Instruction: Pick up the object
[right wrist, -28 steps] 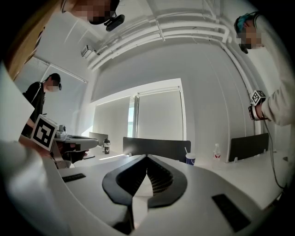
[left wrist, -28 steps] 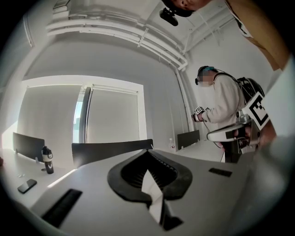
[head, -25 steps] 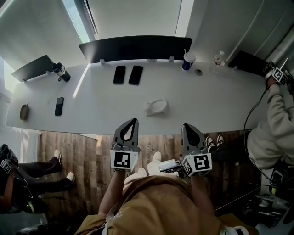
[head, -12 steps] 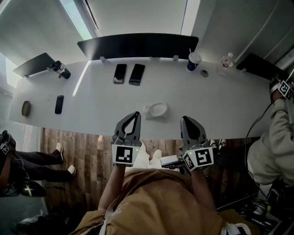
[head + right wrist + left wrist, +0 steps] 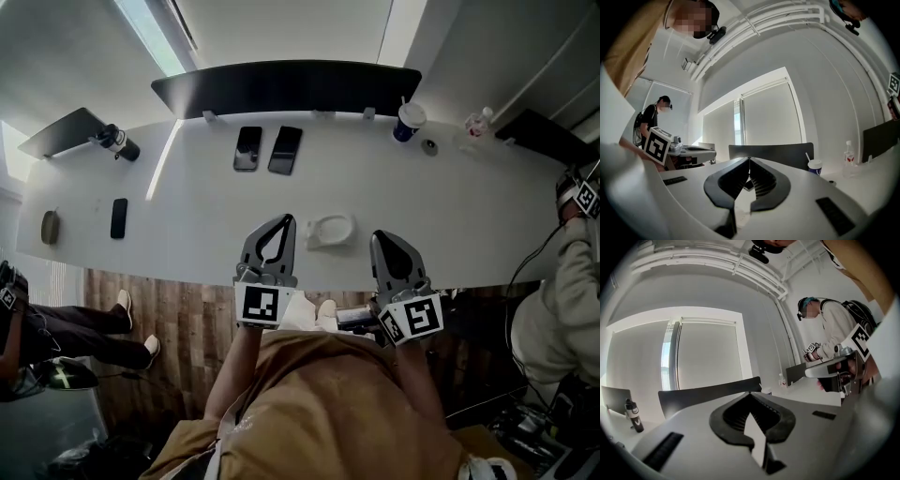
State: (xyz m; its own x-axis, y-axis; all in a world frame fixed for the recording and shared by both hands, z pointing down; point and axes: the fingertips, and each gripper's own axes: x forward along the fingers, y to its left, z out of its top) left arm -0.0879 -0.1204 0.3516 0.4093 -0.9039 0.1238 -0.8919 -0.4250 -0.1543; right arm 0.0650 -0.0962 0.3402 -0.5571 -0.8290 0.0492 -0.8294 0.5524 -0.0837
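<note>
The object is a small white, dish-like thing (image 5: 330,231) lying on the long white table (image 5: 187,225) near its front edge. My left gripper (image 5: 279,221) reaches over that edge just left of it, fingertips together, nothing between them. My right gripper (image 5: 379,240) is just right of the object, shut and empty too. Neither touches the object. In the left gripper view the left gripper (image 5: 751,394) has its tips meeting. The right gripper (image 5: 749,159) in its own view is pressed shut the same way. The object is not clear in either gripper view.
Two dark phones (image 5: 247,148) (image 5: 285,150) lie at the table's back, a third (image 5: 119,217) at left beside a brown oval thing (image 5: 50,227). A black bottle (image 5: 117,142), a wide monitor (image 5: 286,89), a straw cup (image 5: 408,122) and a water bottle (image 5: 475,125) line the back. Another person (image 5: 562,281) stands at right.
Both grippers have moved forward from over the floor to the table's front edge. They now flank the white object. Both stayed shut.
</note>
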